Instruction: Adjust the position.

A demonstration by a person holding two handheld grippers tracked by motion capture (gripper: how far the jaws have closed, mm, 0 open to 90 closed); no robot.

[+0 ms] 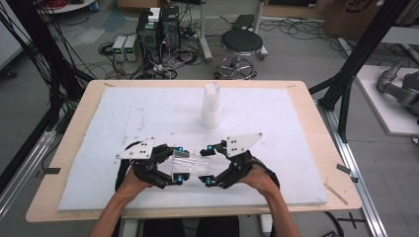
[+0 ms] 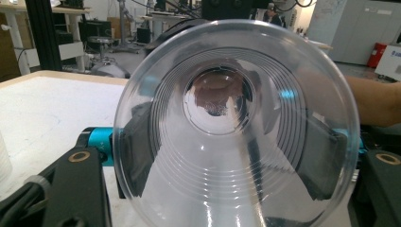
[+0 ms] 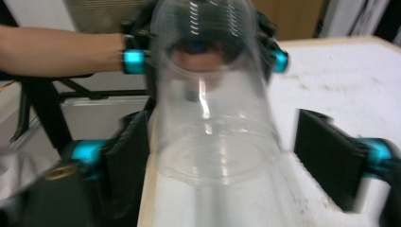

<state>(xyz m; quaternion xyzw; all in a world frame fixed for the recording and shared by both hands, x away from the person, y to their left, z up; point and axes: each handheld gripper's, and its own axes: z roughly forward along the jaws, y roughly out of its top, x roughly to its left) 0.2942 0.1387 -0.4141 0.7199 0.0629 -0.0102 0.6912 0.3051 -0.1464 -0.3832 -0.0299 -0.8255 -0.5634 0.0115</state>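
I see the clear cup (image 1: pixel 190 165) lying sideways just above the surface (image 1: pixel 296 182), mouth toward my left claw (image 1: pixel 179 164), which clamps it; right claw (image 1: pixel 209 164) released around its base.

- The clear cup (image 1: pixel 190 165) lay on its side on the white mat (image 1: pixel 123 113), near the mat's edge closest to you.
- Your left gripper (image 1: pixel 179 164) sat at the cup's left end, jaws clamped on its rim.
- Your right gripper (image 1: pixel 209 165) sat at the cup's right end, jaws standing apart on either side of its base.
- The stack of cups (image 1: pixel 211 106) stood upright on the mat, behind the lying cup and well apart from it.
- The stool (image 1: pixel 241 44) stood on the floor, beyond the mat's far edge.
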